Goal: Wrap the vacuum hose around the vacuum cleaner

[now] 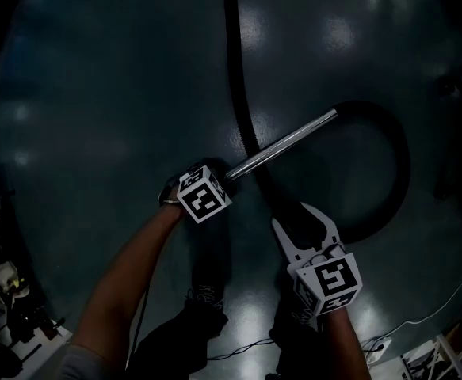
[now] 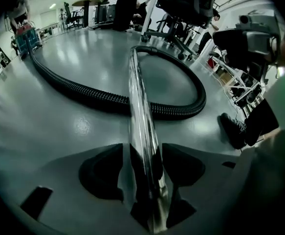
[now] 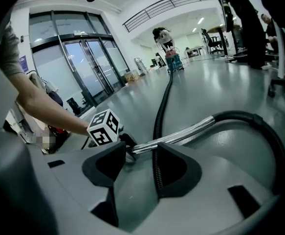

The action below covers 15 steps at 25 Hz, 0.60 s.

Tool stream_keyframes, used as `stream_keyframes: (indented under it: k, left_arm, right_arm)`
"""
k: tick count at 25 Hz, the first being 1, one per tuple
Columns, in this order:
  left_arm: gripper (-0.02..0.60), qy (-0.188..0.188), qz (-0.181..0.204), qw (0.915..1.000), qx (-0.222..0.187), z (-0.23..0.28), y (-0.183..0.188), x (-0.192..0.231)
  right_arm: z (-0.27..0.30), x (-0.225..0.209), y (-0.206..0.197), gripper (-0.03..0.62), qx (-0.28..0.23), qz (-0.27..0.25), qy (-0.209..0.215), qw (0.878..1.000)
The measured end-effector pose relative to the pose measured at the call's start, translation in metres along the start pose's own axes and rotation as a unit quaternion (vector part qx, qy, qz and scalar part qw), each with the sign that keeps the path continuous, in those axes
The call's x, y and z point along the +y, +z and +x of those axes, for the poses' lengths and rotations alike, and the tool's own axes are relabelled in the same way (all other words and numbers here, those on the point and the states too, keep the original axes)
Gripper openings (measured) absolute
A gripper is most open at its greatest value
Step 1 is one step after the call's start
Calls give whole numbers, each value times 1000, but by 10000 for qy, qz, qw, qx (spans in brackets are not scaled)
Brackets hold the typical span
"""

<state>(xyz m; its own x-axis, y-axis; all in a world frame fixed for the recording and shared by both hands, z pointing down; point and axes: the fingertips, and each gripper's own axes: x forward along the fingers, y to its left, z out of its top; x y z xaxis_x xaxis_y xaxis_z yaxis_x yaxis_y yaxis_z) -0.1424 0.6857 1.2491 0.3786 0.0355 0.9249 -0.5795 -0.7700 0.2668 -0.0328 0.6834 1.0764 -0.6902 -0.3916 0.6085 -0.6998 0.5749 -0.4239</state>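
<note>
Glossy grey floor (image 1: 96, 93) fills the head view, dim and bare except for the vacuum gear at the person's feet. Nearest, the left gripper (image 2: 142, 150) points steeply down over the near end of the metal tube (image 1: 282, 145). Its fingers stand wide astride the tube, which runs up between them, and the pads do not look pressed on it yet. Just beside it, the right gripper (image 3: 140, 158) is lower and flatter. Its fingers are partly spread and empty, aimed at the ribbed hose (image 1: 234, 62) where it passes under the tube.

From the tube's far end the hose curls in one wide loop on the floor, crosses back under the tube, then runs straight away across the room. It ends at a small teal-and-red machine, probably the vacuum cleaner (image 3: 174, 61), well apart from both grippers. Office chairs (image 2: 181, 9) and glass doors (image 3: 78, 67) stand beyond.

The step in hand looks like the first pickup. The tube is smooth and round, so the left fingers should close squarely across it, a little in from the end, or it may roll or slip. The right should take the ribbed hose beyond the crossing, where the ridges give purchase. Lifting both together should keep the loop from twisting before it goes to the machine.
</note>
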Motion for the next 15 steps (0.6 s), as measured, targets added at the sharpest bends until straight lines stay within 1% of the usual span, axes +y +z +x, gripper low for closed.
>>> stream_keyframes:
  k: [3, 4, 5, 7, 9, 13, 15]
  left_arm:
    - [247, -209, -262, 9992, 218, 12, 4, -3]
    - [199, -217, -377, 9986, 285, 14, 5, -4]
    - [166, -228, -503, 9979, 328, 16, 5, -8]
    - [163, -253, -710, 9966, 324, 18, 5, -19]
    - [162, -229, -885, 9956, 226, 12, 6, -32]
    - [161, -212, -1285, 9915, 43, -21, 18, -63]
    - [161, -250, -1488, 9885, 44, -38, 24, -80]
  right_arm:
    - [-6, -10, -3, 183, 20, 41, -71, 10000]
    - [-9, -13, -4, 183, 28, 91, -111, 9999]
    - [-14, -16, -6, 184, 33, 159, -160, 9997]
    - [-26, -18, -11, 184, 32, 335, -238, 9992]
    - [-39, -15, -14, 183, 65, 499, -260, 9984]
    - [-67, 0, -9, 183, 214, 679, -256, 9971]
    - [-82, 8, -1, 183, 237, 780, -254, 9964]
